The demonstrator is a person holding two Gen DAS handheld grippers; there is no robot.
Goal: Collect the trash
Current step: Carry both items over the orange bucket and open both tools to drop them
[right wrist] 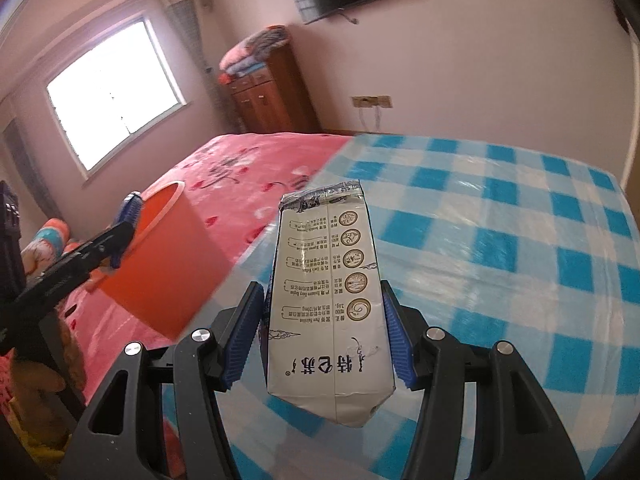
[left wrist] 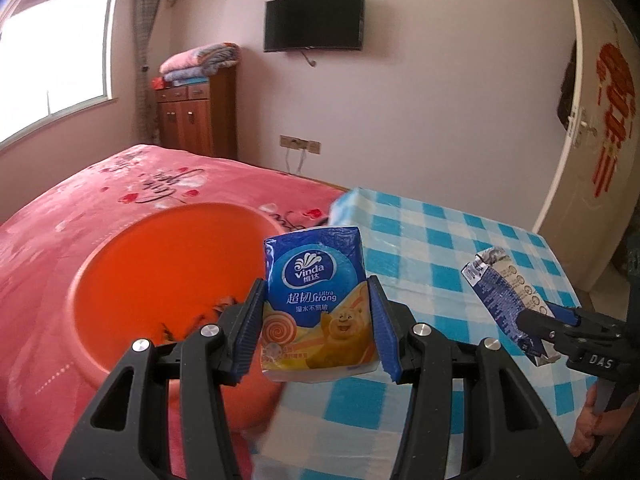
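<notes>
Left claw [left wrist: 316,320]: clamped on a blue and yellow tissue pack [left wrist: 318,304], both pads pressed to its sides, the pack upright and clear of any surface. Just ahead and to the left of this claw stands the orange bin [left wrist: 160,276], its open mouth facing up, resting against the pink bed [left wrist: 80,200].

Right claw [right wrist: 324,332]: clamped on an empty milk carton [right wrist: 326,300], held lengthwise above the blue-checked bench [right wrist: 500,260]. The bin lies well to this claw's left, beyond the bench edge.

Assessment: both items are lifted; the carry to the bin appears to be the step in hand. The next move calls for bringing each claw over the bin mouth before parting the pads, the left being nearer.
</notes>
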